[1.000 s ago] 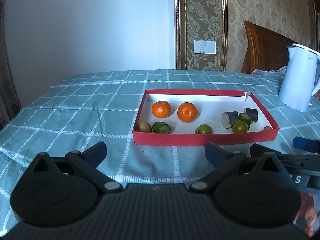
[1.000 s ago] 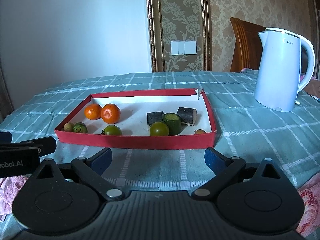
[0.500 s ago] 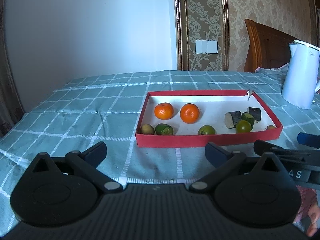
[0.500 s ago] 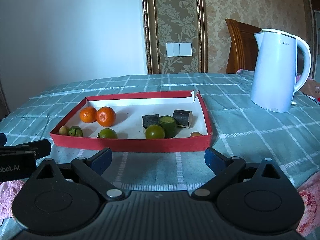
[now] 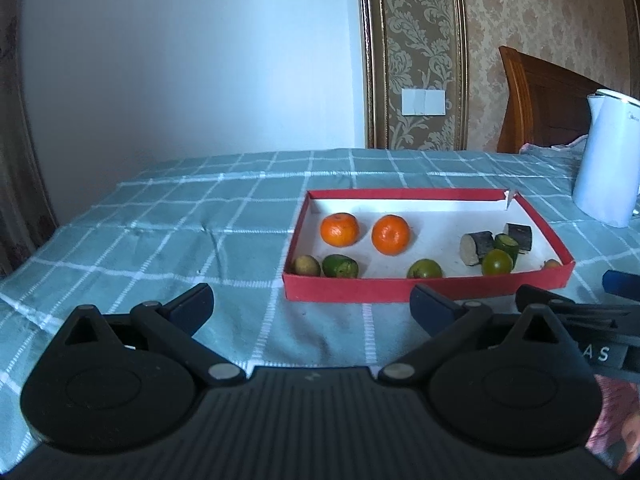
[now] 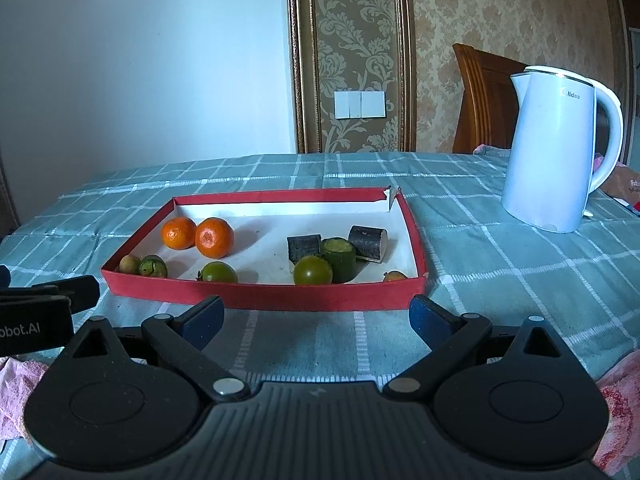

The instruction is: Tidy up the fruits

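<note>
A red tray (image 5: 424, 290) (image 6: 260, 298) with a white floor lies on the green checked tablecloth. In it are two oranges (image 5: 339, 229) (image 6: 214, 237), several green fruits (image 5: 425, 269) (image 6: 313, 271), a small brown fruit (image 5: 306, 265) and dark cut cylinders (image 5: 476, 248) (image 6: 367, 243). My left gripper (image 5: 312, 306) is open and empty, just short of the tray's near left corner. My right gripper (image 6: 316, 316) is open and empty, in front of the tray's near wall.
A white electric kettle (image 6: 556, 148) (image 5: 608, 168) stands on the cloth right of the tray. A wooden chair back (image 6: 488, 96) is behind the table. Pink cloth (image 6: 616, 420) lies at the near edge. The other gripper shows at each view's side (image 5: 580, 312) (image 6: 44, 300).
Both grippers have lowered and tilted up a little, so the tray sits lower in each view. Nothing in the tray has moved; both stay open.
</note>
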{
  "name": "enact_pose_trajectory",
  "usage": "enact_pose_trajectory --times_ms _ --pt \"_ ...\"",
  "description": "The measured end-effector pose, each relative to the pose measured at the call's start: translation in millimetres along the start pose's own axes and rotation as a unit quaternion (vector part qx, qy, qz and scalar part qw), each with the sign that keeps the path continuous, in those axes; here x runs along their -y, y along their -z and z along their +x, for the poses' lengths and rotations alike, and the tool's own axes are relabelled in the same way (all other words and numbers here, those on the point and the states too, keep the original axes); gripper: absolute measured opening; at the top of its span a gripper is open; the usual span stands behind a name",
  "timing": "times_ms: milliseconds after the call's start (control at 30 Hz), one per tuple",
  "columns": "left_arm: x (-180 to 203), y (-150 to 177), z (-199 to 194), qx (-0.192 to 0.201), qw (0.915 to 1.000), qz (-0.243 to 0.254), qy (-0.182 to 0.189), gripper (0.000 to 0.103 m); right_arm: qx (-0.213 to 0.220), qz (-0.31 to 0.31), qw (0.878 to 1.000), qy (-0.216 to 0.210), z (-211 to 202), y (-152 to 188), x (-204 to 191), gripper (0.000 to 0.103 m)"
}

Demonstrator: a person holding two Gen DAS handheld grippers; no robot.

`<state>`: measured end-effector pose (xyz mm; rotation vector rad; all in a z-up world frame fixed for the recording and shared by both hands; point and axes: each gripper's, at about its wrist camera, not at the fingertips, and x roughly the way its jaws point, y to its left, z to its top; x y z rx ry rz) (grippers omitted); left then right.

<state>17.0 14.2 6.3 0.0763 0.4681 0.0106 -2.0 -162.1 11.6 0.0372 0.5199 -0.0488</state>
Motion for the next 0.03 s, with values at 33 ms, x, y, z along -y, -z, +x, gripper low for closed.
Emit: enact_pose_trajectory --times_ms 33 --pt "1.0 0.4 -0.1 0.002 1.0 0.004 -0.002 0.103 0.0 -0.002 1.0 0.001 0.1 0.0 -0.3 0.1"
